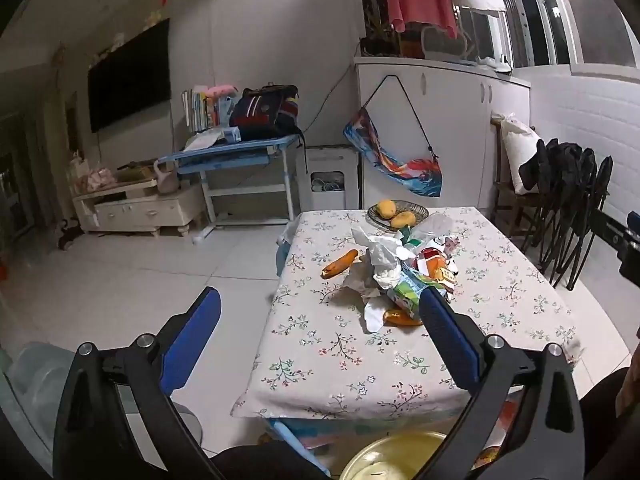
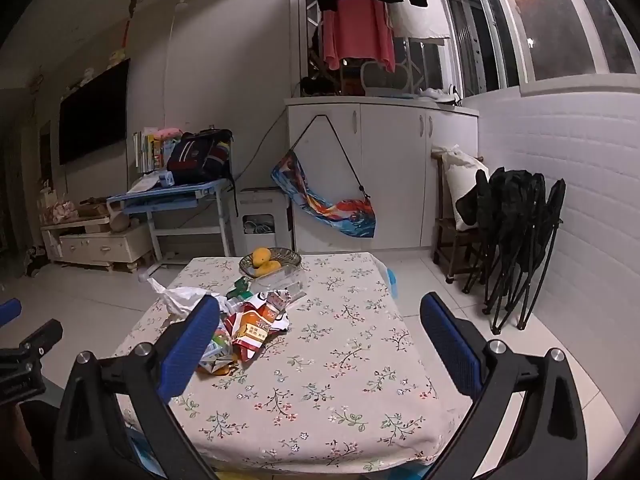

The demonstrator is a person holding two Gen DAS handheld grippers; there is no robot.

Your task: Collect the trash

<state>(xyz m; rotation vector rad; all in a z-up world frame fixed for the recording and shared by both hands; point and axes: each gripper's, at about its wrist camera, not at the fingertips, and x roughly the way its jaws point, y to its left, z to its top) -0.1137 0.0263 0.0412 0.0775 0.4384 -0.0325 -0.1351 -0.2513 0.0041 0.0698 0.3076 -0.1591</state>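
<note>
Both tongs, left tongs and right tongs, spread wide; trash heap stretched lengthwise along table.

The right gripper gapes empty above the floral table (trash pile heaped left)

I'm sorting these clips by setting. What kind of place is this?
Most likely a home living room: a large black wall-mounted television, a table under a floral tablecloth holding litter and a fruit dish, and a pink garment drying by the window.

Trash pile on table, fruit basket behind.
</note>
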